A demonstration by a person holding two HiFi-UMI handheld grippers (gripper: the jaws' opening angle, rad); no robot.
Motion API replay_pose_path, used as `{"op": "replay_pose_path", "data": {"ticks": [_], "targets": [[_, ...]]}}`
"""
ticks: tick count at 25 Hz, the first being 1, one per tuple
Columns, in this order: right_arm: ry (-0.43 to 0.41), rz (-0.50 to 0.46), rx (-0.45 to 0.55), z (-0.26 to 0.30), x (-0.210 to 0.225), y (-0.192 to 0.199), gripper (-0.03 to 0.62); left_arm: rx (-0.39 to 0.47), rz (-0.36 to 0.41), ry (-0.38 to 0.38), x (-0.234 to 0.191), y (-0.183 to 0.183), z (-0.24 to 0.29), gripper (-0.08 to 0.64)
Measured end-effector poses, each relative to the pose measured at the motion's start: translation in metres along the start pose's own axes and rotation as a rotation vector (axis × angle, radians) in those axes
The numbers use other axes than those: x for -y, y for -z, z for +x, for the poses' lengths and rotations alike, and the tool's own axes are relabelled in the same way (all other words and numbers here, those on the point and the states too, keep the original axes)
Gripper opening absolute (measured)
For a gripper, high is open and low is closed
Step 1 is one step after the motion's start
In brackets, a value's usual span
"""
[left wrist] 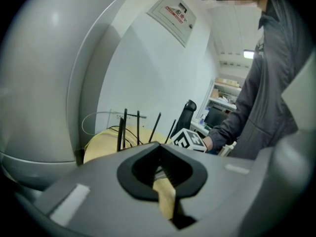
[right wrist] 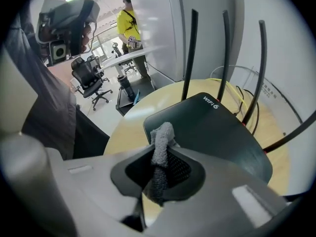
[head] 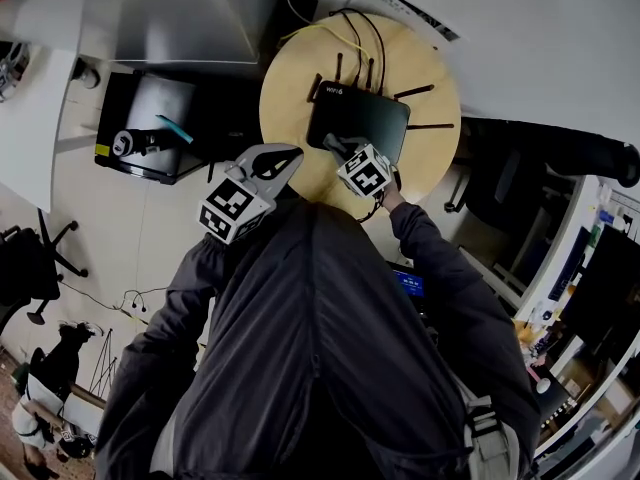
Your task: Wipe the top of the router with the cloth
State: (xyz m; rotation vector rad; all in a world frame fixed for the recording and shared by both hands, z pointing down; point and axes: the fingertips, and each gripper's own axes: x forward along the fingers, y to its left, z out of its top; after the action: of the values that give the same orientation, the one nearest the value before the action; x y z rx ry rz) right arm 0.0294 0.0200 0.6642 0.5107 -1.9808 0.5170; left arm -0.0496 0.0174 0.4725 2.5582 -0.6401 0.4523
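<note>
A black router [head: 360, 120] with several upright antennas lies on a round wooden table [head: 285, 93]. In the right gripper view the router [right wrist: 217, 132] fills the middle, its lid marked WIFI 6. My right gripper [head: 338, 148] is at the router's near left corner. It is shut on a grey cloth [right wrist: 162, 135], whose end sticks up past the right gripper [right wrist: 160, 147] and hangs just above the lid's near edge. My left gripper [head: 283, 158] hovers at the table's near left rim, apart from the router. In its own view the left gripper [left wrist: 159, 144] is shut with nothing in it.
Black and yellow cables [head: 355, 28] run off the table behind the router. A black cabinet [head: 150, 128] with a tape roll stands left of the table. A dark office chair [head: 520, 168] sits to the right. A person in yellow [right wrist: 129, 23] stands far off.
</note>
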Motion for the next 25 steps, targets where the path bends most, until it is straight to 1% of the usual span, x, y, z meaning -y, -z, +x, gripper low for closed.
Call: {"op": "replay_pose_path", "data": {"ticks": [2, 5, 7, 9, 11, 15, 17, 20, 25], "targets": [[-0.009, 0.028, 0.001, 0.002, -0.001, 0.002, 0.032, -0.005, 0.006, 0.005, 0.001, 0.0, 0.001, -0.008], [-0.038, 0.016, -0.017, 0.002, 0.0, 0.001, 0.032, -0.001, 0.004, -0.003, 0.001, -0.003, 0.001, -0.009], [-0.05, 0.016, -0.004, 0.001, 0.004, -0.001, 0.034, -0.001, 0.004, -0.007, 0.001, -0.003, 0.001, -0.009], [-0.019, 0.044, 0.047, -0.006, 0.023, -0.008, 0.034, 0.001, 0.002, -0.011, 0.001, -0.003, 0.0, -0.009], [0.032, 0.097, 0.082, -0.015, 0.055, -0.017, 0.034, 0.004, -0.004, -0.014, 0.0, -0.003, -0.002, -0.009], [0.138, 0.151, 0.044, -0.02, 0.119, -0.014, 0.034, 0.006, 0.001, -0.012, 0.004, -0.001, -0.003, -0.009], [0.177, 0.174, 0.028, -0.021, 0.14, -0.008, 0.034, 0.007, 0.001, -0.02, 0.004, -0.001, -0.004, -0.009], [0.214, 0.185, 0.004, -0.02, 0.158, -0.003, 0.034, 0.016, -0.006, -0.019, 0.004, 0.002, -0.006, -0.009], [0.212, 0.151, -0.021, -0.017, 0.162, -0.002, 0.034, 0.007, -0.022, -0.049, 0.001, 0.005, -0.011, -0.009]]}}
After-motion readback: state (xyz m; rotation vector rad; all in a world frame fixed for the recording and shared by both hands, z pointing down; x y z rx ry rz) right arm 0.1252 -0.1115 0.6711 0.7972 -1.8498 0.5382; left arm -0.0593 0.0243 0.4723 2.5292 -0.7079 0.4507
